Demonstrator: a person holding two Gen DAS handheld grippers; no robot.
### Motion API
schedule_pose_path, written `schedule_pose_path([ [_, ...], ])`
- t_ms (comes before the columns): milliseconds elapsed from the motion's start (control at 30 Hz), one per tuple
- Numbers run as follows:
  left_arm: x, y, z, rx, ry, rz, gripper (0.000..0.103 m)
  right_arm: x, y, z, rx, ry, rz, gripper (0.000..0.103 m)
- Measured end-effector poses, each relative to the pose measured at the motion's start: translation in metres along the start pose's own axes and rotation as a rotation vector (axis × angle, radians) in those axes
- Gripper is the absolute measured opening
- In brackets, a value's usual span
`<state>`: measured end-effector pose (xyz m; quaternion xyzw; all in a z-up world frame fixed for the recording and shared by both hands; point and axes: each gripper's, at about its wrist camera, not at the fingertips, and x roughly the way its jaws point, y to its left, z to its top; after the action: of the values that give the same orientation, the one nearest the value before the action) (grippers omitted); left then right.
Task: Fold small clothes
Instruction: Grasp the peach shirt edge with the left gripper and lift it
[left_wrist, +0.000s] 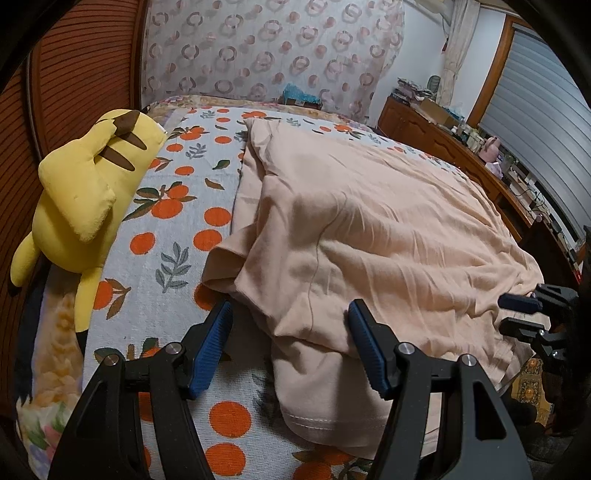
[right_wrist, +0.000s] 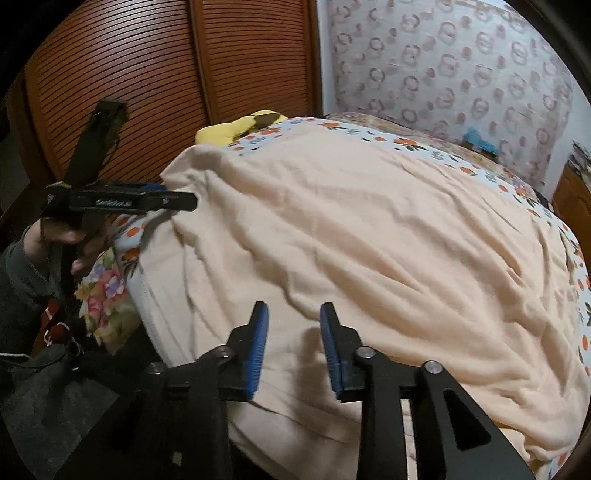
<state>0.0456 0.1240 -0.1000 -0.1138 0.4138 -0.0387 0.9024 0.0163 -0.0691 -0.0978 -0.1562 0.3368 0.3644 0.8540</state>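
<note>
Covering most of the bed (left_wrist: 173, 218), with its orange-print sheet, is one big peach garment (left_wrist: 373, 221), lying mostly flat but pretty rumpled, with a folded-over layer bunched along its left edge and a hemmed corner hanging off the near side of the mattress. Off to the left, well apart from the cloth, a yellow plush toy (left_wrist: 85, 177) slumps against the slatted wardrobe door (right_wrist: 122, 74).

Down at the near edge, the left gripper (left_wrist: 290, 339) hovers with its jaws spread wide, straddling the bunched corner fold without pinching it. The right gripper (right_wrist: 293, 341) sits over the near hem further right, jaws partly apart, nothing clamped between the blue pads (right_wrist: 258, 343), cloth just lying under them.

So neither side has hold of anything, and that's where it could go sideways. The fabric looks thin and slippery-soft, and that left corner is stacked in layers, so a grab there could catch only the top ply and drag the fold crooked. The overhanging hem could also slide off the bed if one side gets tugged alone. Wrinkles across the middle would likely get locked into any fold made without smoothing first
</note>
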Motion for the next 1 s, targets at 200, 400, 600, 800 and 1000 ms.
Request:
schedule_pose_path([
  [200,0.000,0.000,0.000,0.000,0.001,-0.001,0.066,0.003,-0.004,0.001,0.022,0.013,-0.048,0.051],
  [400,0.001,-0.001,-0.001,0.009,0.002,0.009,0.066,0.005,-0.009,0.005,0.046,0.016,-0.103,0.051],
  [600,0.002,-0.002,0.000,0.024,0.001,0.023,0.067,0.015,-0.012,0.003,0.077,0.034,-0.215,0.055],
  [800,0.002,-0.011,-0.001,0.077,0.014,0.007,0.033,0.019,-0.011,-0.001,0.106,0.001,-0.261,0.073],
  [1000,-0.009,-0.025,0.005,0.094,-0.033,-0.065,0.010,0.012,-0.018,-0.009,0.114,0.010,-0.213,0.077],
])
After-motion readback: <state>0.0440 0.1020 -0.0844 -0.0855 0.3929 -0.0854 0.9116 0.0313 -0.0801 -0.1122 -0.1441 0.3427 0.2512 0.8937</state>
